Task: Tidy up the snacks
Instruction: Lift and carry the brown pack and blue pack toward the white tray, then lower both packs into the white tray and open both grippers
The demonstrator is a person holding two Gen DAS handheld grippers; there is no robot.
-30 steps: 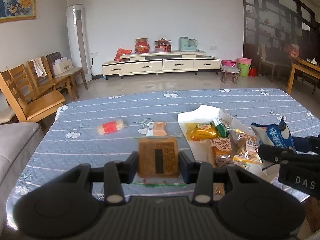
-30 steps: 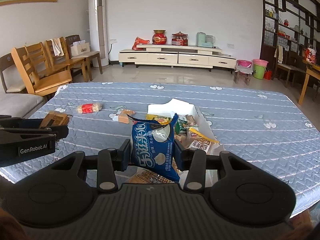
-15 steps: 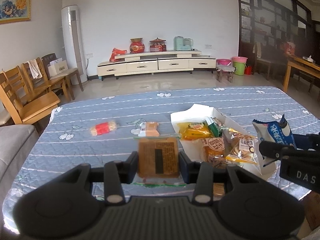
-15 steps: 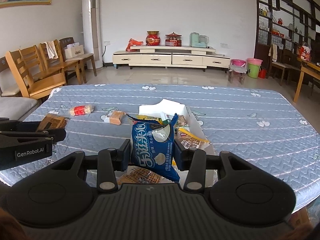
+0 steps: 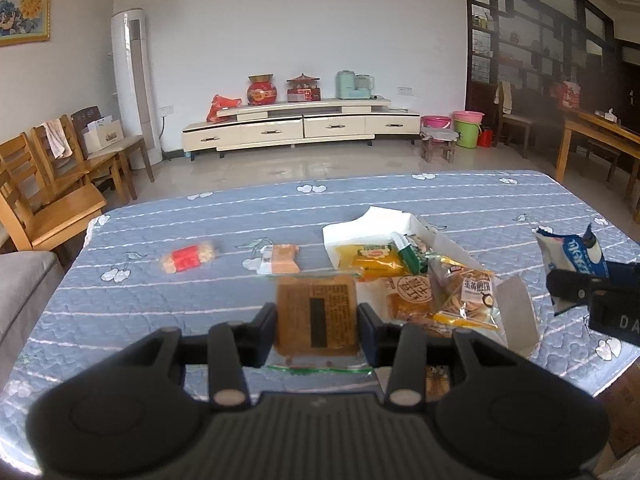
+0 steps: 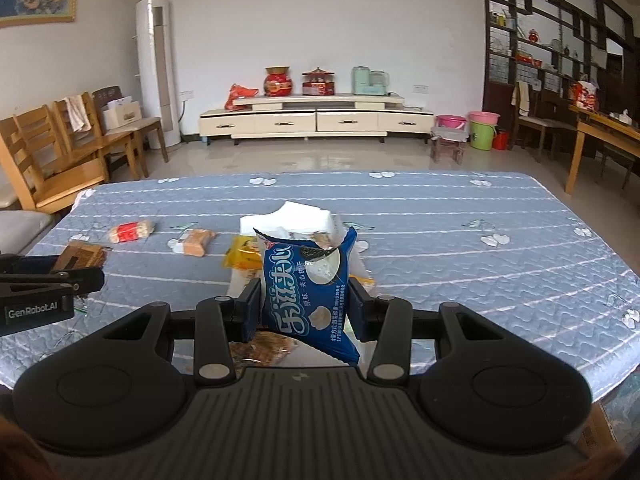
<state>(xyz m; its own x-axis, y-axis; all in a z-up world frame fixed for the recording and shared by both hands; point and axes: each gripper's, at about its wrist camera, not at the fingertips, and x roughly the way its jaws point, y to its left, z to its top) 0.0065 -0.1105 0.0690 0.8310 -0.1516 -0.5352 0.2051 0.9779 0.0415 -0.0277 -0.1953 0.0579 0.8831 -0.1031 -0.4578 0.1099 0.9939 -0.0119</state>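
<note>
Brown-wrapped snack [image 5: 316, 316] sits clamped in the left hand-held gripper [image 5: 318, 322], a blue cookie bag [image 6: 306, 292] pinched in the right hand-held gripper [image 6: 304, 308], both above the worktop [image 6: 440, 240], white snack box [image 5: 516, 316] just ahead.

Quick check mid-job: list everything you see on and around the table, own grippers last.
white box: 1, white, open on the table's right half, holding several snack packets
yellow packet: 1, yellow, inside the box
red-wrapped snack: 1, red and pale, loose on the table, left
orange snack: 1, orange, loose, beside the box
table: 1, blue quilted cover
brown packet: 1, brown, in the left gripper
blue packet: 1, blue, in the right gripper
left gripper: shut on brown packet
right gripper: shut on blue packet
</note>
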